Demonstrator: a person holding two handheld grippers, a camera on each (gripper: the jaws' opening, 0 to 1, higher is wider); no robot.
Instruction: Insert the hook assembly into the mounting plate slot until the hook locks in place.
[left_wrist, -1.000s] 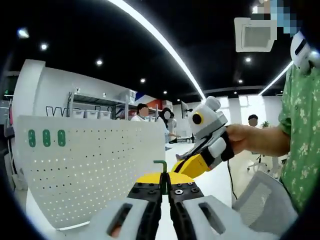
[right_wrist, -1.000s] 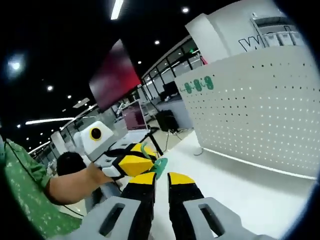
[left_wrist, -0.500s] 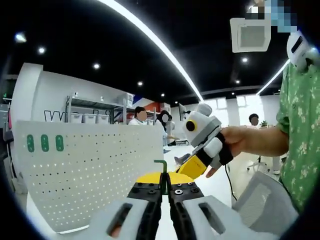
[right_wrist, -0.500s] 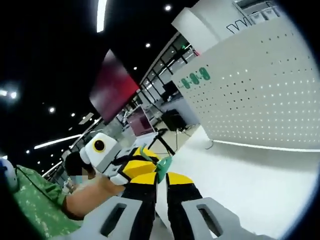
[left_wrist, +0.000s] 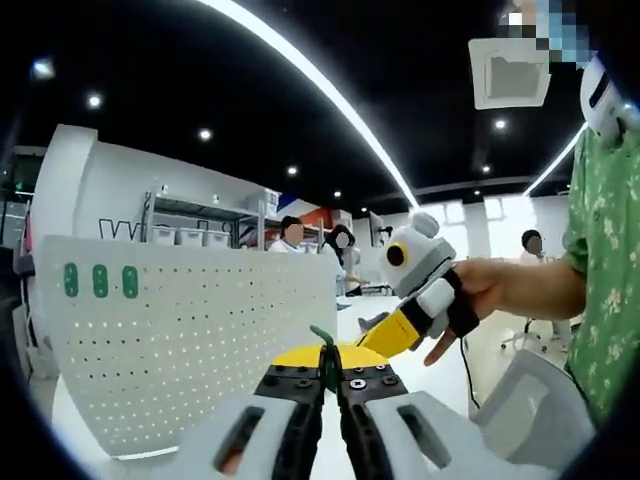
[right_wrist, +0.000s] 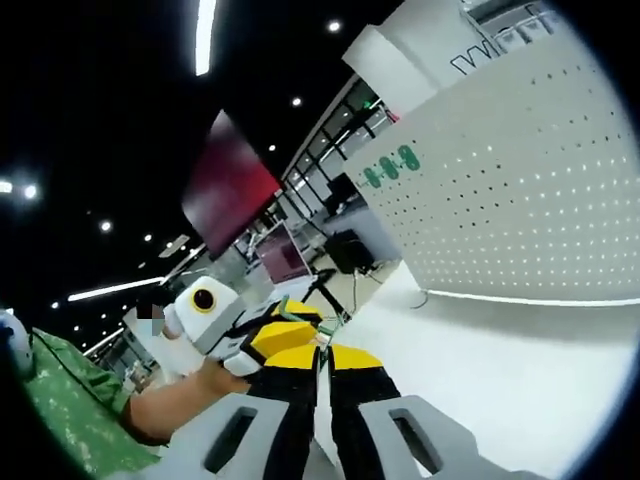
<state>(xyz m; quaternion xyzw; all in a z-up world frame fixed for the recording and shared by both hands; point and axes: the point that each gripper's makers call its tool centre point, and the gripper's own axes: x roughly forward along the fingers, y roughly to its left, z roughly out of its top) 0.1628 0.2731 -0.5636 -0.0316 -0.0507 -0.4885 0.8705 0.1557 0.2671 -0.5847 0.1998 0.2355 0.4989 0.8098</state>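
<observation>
The left tool (left_wrist: 330, 385) is clamped on the green hook (left_wrist: 324, 352) and the right tool (right_wrist: 318, 372) pinches it too, both held in the air near the pegboard (left_wrist: 190, 340) (insertion, I judge, not yet begun).
</observation>
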